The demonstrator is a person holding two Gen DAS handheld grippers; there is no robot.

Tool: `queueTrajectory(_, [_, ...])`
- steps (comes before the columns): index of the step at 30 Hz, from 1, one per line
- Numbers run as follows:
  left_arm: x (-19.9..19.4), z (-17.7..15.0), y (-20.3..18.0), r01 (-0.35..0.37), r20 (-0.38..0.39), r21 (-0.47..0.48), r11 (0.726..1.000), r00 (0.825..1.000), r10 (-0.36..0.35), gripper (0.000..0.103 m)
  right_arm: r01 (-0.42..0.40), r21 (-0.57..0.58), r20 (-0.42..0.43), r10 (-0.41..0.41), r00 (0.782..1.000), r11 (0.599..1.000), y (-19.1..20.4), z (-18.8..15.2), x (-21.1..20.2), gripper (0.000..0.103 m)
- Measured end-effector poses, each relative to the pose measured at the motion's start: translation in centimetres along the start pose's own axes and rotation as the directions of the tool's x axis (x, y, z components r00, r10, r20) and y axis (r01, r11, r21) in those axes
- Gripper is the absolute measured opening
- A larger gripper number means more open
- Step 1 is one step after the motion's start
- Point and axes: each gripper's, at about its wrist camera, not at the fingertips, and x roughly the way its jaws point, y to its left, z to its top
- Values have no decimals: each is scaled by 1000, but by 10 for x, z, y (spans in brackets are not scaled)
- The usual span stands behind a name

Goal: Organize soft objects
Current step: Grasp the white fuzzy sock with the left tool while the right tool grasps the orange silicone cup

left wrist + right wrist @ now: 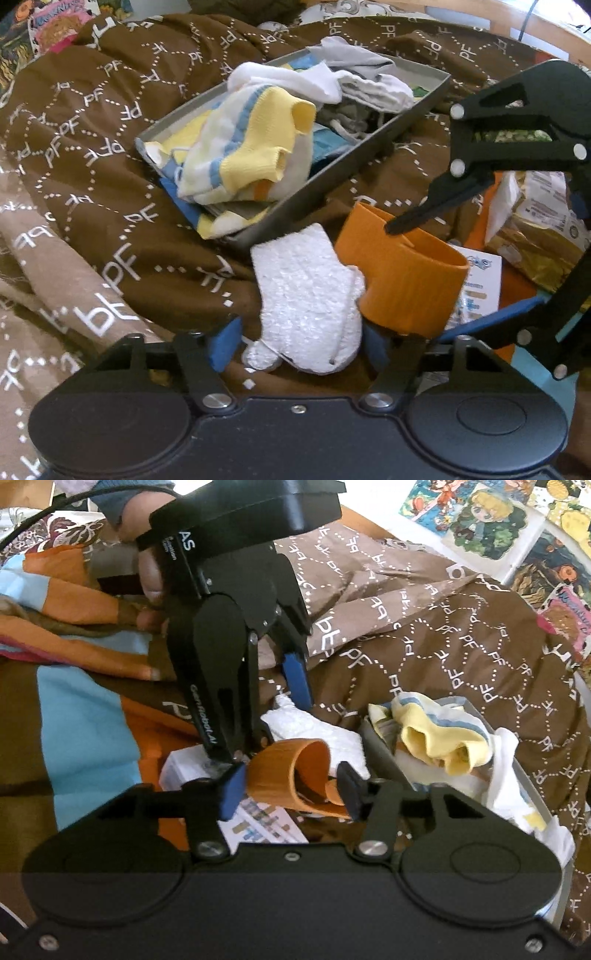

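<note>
Working the white fluffy sock [308, 295] on the bed's brown blanket [110, 177], just beside the grey tray [369, 162] already heaped with socks. Left tongs [295, 347] gape around the sock's lower end, not pinching. Right tongs [290, 788] straddle an orange curved piece [284, 771], apparently not clamped. Next, probably: close left on sock, lift, drop into tray.

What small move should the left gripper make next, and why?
Probably close the left gripper on the white fluffy sock. Its jaws stand open on either side of the sock, which lies on the brown blanket, outside the grey tray of socks.
</note>
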Motion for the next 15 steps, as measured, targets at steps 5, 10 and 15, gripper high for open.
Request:
queueTrajectory(5, [-1, -6, 1, 19, 16, -13, 1000, 1000, -19, 63, -8, 6, -2, 8, 1000, 1000, 1, -1, 0, 29])
queueTrajectory(10, [-2, -8, -1, 9, 38, -17, 1000, 999, -8, 63, -1, 18, 6, 0, 1000, 1000, 1, -1, 0, 26])
queueTrajectory(15, [-5, -13, -5, -17, 61, -32, 999, 998, 19, 62, 18, 13, 14, -18, 1000, 1000, 1, -5, 2, 21])
